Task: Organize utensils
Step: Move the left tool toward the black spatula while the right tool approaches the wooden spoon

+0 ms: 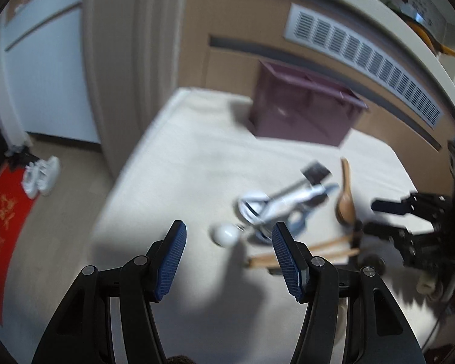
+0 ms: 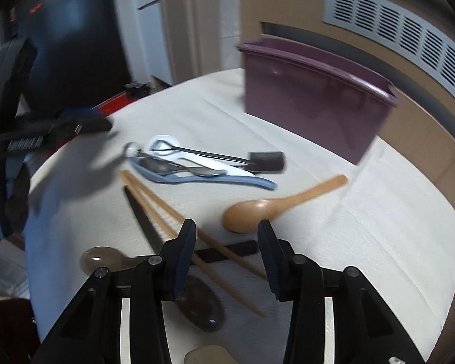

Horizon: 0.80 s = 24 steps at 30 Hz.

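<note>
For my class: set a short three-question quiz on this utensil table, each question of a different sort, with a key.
1. True or false: the left gripper is shut on the wooden spoon.
2. Multiple choice: where does the purple bin stand? A) on the floor B) upright on the white cloth, behind the utensils C) tipped on its side
3. Fill in: the right gripper hovers open above the pair of wooden ____.

Key: 1 false: both grippers are open and hold nothing. 2 B. 3 chopsticks.
</note>
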{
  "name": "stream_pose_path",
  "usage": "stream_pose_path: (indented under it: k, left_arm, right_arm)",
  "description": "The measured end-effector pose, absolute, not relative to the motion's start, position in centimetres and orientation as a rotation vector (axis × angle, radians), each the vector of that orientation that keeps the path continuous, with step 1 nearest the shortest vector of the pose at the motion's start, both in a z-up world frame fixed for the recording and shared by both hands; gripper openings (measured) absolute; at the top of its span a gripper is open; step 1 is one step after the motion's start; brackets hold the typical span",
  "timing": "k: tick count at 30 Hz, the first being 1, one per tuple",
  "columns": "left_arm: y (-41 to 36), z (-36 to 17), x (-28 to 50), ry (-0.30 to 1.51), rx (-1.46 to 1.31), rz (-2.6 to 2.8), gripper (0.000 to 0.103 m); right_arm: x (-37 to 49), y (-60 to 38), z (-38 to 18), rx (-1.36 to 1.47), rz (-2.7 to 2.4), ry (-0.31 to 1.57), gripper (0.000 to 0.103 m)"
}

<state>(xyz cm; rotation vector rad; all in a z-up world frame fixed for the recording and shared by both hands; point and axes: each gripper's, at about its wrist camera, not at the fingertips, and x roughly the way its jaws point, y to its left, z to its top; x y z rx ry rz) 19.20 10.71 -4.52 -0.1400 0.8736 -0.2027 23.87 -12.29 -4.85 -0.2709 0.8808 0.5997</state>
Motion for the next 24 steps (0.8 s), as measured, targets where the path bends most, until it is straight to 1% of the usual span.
stream_pose_path:
  k: [6,12,15,17,21,23,24]
  left_arm:
    - [10.3,-6.2,19.7,0.969,-0.354,-0.192,0.060]
    - [10.6,-6.6,21.4,0.982,-0.505,-0.101,0.060]
    - [9.4,-6.6,22.5,1.000,-0.472,-0.127,0.060]
    - [8.6,-5.5,22.9,0.973,-0.417,-0.149,0.060]
    - [5.8,-1.6,23.3,0.814,-0.142,-0.194,0.060]
    - [4.4,-1.1,24.5,0.815,-0.055,-0.294,0.060]
    - [3.6,-1.3,25.8,0.852,-0.028,-0.351,0.060]
  right_arm:
    - [23.6,-13.9,-5.1,-0.255,0.556,0.880,0.040]
    - [23.6,-15.1,-4.7,-0.244,0.532,0.832,0.040]
    - [24.0,-15.5,-4.4,-0.234,0.531,0.809,0.040]
    - [24.8,-16.0,-4.2,-0.201,0.524,0.816,0.040]
    - [26.6,-16.9,-4.2,-0.142,0.507,0.850,0.040]
    - [27.2,-17.1,-4.5,-0.142,0.493,0.861,0.040]
    - [27.4,-17.2,-4.7,-0.147,0.485,0.866,0.040]
